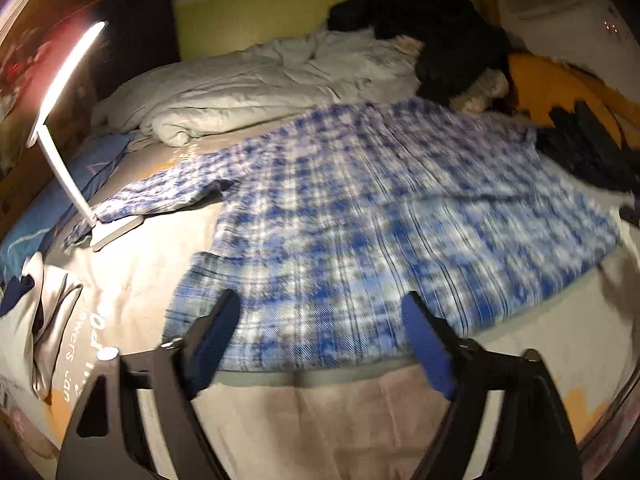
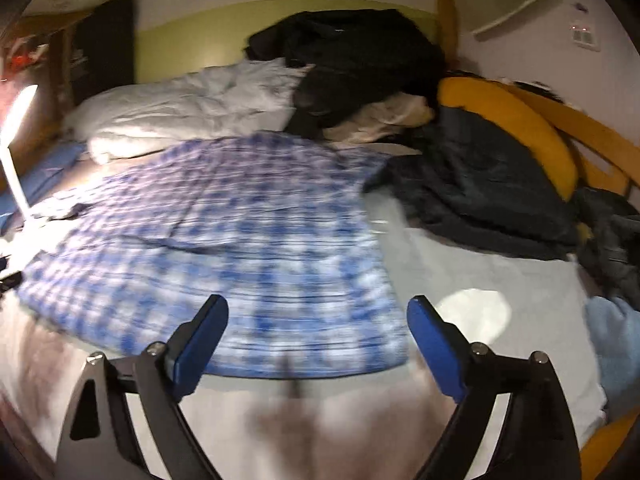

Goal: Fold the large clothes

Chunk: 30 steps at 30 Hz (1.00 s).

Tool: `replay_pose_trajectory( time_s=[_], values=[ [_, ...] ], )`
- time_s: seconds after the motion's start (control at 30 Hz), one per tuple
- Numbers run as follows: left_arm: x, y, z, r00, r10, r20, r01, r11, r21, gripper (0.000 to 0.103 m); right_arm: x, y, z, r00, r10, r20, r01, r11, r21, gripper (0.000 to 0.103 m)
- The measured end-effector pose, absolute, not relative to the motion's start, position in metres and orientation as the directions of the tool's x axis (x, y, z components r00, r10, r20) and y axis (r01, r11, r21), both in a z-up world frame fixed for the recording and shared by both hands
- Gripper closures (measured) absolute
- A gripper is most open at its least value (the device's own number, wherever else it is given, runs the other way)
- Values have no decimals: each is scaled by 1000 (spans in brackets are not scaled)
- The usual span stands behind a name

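Blue-and-white plaid shirt (image 1: 360,208) lies spread flat on the bed (image 1: 132,280), hem edge nearest both cameras, body running away toward the far pile. Both views are motion-blurred, so fine detail on the fabric is unclear.

Left gripper (image 1: 320,312): jaws wide apart, nothing between them. It sits above the near hem of the shirt; the fingertips frame the hem's middle stretch. Contact with the cloth can't be told from this view. One sleeve (image 1: 160,196) extends out to the left, its cuff end lying by the base of a lit white desk lamp (image 1: 68,120) standing on the bed.

Right gripper (image 2: 318,308): also wide open, empty. Its left finger overlaps the shirt's near hem in view, its right finger is over bare sheet just off the shirt's right corner. So the shirt's near-right corner (image 2: 384,344) lies between the two fingers, slightly left of centre.

Around the shirt: crumpled white duvet (image 1: 240,92) beyond it on the left, black garment heap (image 2: 348,68) beyond it at centre, dark blue clothing (image 2: 480,192) touching or just beside the shirt's far-right edge, orange cushion (image 2: 516,120) behind that. Light blue cloth (image 2: 616,344) at the right edge of the bed, well apart from the shirt.
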<state>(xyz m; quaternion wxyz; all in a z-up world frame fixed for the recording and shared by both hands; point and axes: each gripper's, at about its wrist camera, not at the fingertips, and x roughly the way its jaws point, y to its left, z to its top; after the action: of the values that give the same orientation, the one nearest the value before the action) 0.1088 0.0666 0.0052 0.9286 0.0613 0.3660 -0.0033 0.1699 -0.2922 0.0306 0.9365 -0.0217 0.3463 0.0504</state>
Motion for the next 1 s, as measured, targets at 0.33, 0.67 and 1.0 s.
replay_pose_trajectory(
  time_s=[0.33,0.67,1.0],
  values=[
    [111,23,-27,678,16,-735,220,950,223,1,156,-214,-5,682,118,-722,-389,894,-221,2],
    [122,9,-63,588,57,-807,273,925,264,1,156,-179,-48,669,8,-743,-414,834,-364,2],
    [138,33,-67,599,101,-794,149,960,235,0,184,-195,-50,641,4,-767,-319,911,-263,0]
  ],
)
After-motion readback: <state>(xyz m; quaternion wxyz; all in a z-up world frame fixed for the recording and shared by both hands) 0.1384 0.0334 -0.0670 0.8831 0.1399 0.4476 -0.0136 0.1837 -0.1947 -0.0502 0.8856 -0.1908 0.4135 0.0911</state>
